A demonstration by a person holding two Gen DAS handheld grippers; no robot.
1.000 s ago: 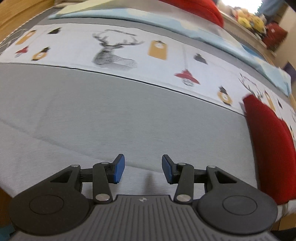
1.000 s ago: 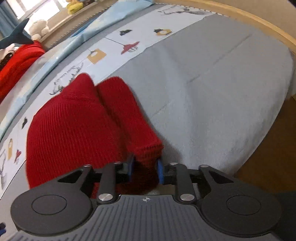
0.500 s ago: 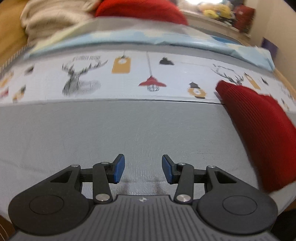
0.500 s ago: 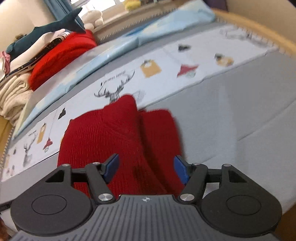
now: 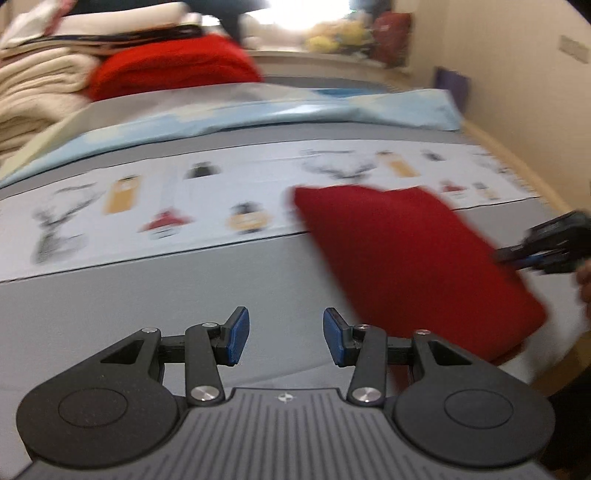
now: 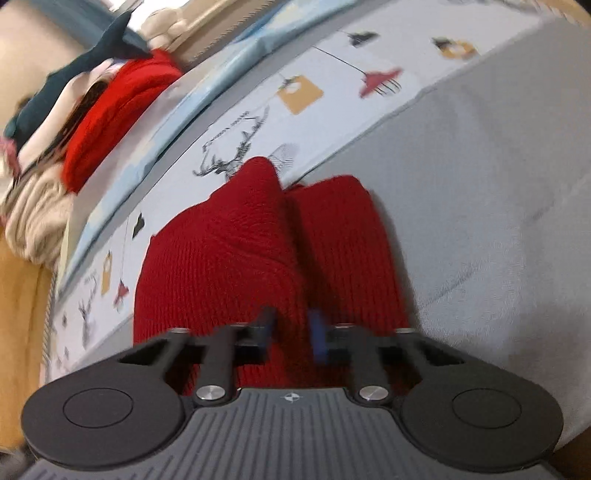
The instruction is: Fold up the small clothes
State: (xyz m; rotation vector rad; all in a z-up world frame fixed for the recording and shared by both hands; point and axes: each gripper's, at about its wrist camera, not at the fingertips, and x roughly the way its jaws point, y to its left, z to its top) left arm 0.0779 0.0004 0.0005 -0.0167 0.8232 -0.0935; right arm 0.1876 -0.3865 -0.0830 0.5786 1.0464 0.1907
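A folded red knit garment point(image 6: 266, 251) lies on the grey bed sheet point(image 6: 480, 192), partly over the white printed band. It also shows in the left wrist view point(image 5: 406, 258), to the right of my left gripper. My left gripper point(image 5: 282, 338) is open and empty above the sheet, its right finger beside the garment's near edge. My right gripper point(image 6: 291, 334) is closed down on the near edge of the red garment. It also shows at the right edge of the left wrist view point(image 5: 543, 251), at the garment's far side.
A pile of folded clothes, cream and red point(image 5: 162, 70), sits at the back left, with a dark shark toy point(image 6: 85, 70) on top. A light blue cloth point(image 5: 258, 114) lies behind the printed band. Plush toys point(image 5: 340, 35) sit by the window. The bed's wooden edge point(image 5: 517, 166) runs on the right.
My right gripper opened half a second ago and has shut again on the garment's near edge. My left gripper has swung right, bringing the red garment nearer its right finger.
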